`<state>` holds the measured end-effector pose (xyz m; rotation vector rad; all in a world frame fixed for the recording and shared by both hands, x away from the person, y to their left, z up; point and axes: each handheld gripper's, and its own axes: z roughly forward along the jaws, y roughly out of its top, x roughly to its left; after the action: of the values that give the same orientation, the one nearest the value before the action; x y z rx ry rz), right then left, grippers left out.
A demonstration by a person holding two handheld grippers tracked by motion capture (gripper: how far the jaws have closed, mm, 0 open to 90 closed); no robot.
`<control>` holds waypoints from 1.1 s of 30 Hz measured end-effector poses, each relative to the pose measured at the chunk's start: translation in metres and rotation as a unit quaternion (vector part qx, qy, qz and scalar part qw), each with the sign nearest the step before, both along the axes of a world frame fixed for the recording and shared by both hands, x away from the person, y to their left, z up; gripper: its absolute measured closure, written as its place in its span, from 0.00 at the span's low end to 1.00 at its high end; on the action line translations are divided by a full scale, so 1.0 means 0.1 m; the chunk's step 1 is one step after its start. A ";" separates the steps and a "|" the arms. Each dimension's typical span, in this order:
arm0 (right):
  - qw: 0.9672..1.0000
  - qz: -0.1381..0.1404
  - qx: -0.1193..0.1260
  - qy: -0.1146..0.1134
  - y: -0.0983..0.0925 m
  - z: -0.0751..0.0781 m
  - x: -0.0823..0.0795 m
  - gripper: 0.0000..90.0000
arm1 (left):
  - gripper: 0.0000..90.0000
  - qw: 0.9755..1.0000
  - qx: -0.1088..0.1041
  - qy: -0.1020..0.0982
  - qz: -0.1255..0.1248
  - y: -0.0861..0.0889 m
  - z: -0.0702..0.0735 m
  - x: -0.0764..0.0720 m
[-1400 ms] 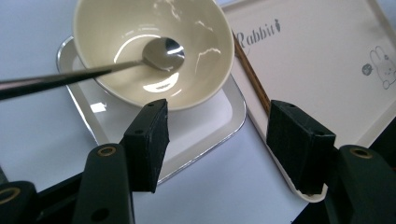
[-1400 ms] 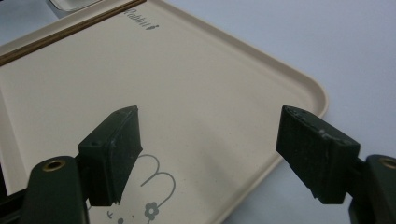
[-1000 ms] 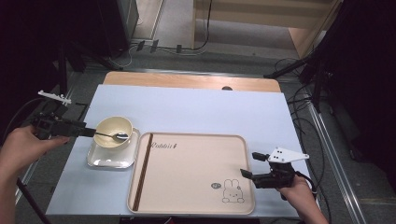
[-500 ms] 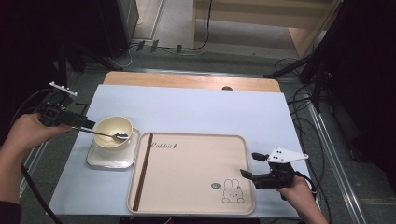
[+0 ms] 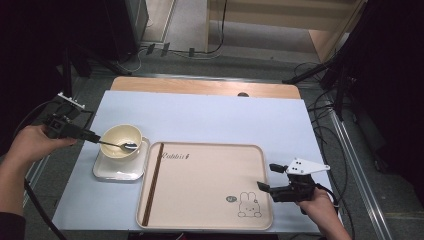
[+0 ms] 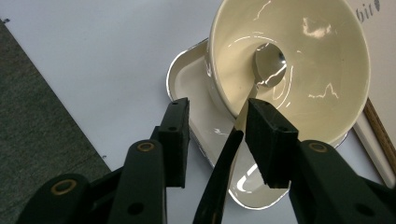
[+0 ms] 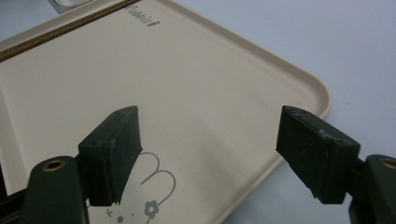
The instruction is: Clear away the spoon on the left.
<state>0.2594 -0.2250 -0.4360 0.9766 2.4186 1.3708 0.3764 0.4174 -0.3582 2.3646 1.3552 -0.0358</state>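
Counter, pale blue top, carrying four items. Cream bowl stands on a white rounded-square plate near the left edge. Spoon: metal head lies inside the bowl, dark handle rises over the rim toward the left edge. Left tool: its jaws have just been closing, the spoon handle stands between them; one pad is at the handle, the other stands clear of it, so no clamp yet. Cream tray with rabbit print lies beside the plate toward the near edge; a dark strip runs along its left side. Right tool: jaws wide apart, empty, over the tray's near right corner.
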 end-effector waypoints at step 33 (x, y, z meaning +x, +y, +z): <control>1.000 -0.001 0.000 0.000 0.00 0.00 0.00 0.24 | 0.99 0.998 -0.037 0.050 0.008 0.04 0.05 -0.17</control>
<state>0.2596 -0.2253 -0.4359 0.9784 2.4169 1.3693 0.3590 0.4212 -0.3533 2.3163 1.3943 -0.1991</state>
